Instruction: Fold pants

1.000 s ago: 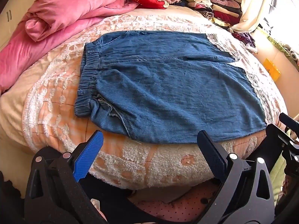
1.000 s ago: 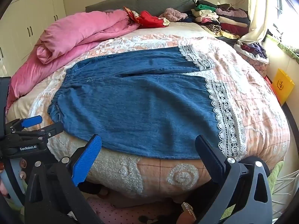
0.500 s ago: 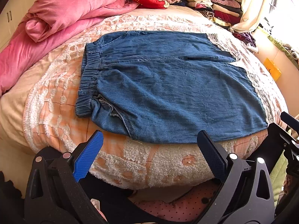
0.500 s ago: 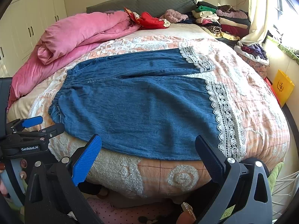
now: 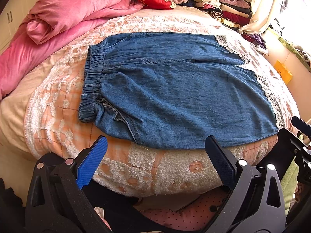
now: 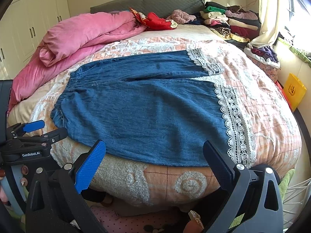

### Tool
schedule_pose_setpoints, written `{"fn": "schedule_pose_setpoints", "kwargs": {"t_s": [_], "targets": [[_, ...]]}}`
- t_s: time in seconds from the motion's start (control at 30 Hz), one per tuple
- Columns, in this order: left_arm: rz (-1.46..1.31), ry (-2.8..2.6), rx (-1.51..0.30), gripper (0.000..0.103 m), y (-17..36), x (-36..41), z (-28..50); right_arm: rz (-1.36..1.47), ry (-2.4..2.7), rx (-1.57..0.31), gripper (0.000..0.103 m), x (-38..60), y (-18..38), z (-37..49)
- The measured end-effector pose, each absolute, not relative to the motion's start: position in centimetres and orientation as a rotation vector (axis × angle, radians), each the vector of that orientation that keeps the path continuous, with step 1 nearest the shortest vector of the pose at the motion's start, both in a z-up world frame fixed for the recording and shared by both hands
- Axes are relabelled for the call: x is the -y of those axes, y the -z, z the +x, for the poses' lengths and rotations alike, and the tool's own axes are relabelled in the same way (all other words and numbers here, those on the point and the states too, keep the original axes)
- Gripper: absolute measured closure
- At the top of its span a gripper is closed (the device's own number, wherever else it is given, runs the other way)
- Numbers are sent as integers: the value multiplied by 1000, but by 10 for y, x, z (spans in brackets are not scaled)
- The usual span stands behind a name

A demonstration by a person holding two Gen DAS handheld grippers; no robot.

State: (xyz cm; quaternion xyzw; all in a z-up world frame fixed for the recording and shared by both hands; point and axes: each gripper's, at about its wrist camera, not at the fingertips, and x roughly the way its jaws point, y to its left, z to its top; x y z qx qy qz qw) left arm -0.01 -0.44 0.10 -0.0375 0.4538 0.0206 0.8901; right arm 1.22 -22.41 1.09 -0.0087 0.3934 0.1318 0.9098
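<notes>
Although the denim pants point(image 5: 175, 89) lie spread flat on the bed point(image 5: 155, 167), no fold seems to be made yet: both legs are side by side, the elastic waistband point(image 5: 91, 89) is toward the pink duvet point(image 5: 64, 17), and the lace hems point(image 6: 235, 124) point to the window side. The folding is therefore judged to be at its very start, and all of it is left to do.

The left tool point(image 5: 155, 161) hovers at the near edge of the bed, its two fingers wide apart and holding nothing. The right tool point(image 6: 155, 163) is in the same way, fingers apart and empty, just in front of the near leg's edge. Neither touches the cloth.

As for containers, none with visible contents appears. A yellow bag point(image 6: 294, 91) stands beside the bed, but what is inside cannot be seen. Stacked clothes point(image 6: 229, 23) sit at the far corner of the bed.
</notes>
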Motion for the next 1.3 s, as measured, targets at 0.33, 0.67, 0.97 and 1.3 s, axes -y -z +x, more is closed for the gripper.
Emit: {"fn": "schedule_pose_setpoints", "kwargs": {"t_s": [0.33,0.67,0.97,1.3], "targets": [[-76,-46,-941,9,-1,4,0,-21,-271,-807,4,224,-11,12],[-76,-57,-941,9,0,-4,5,-27,-277,-804,4,221,-10,14],[-94,-81,-927,9,-2,-18,22,-49,-287,-807,4,219,-14,37],[-116,-140,-922,9,-6,-45,55,-60,-343,-847,4,203,-15,89]]}}
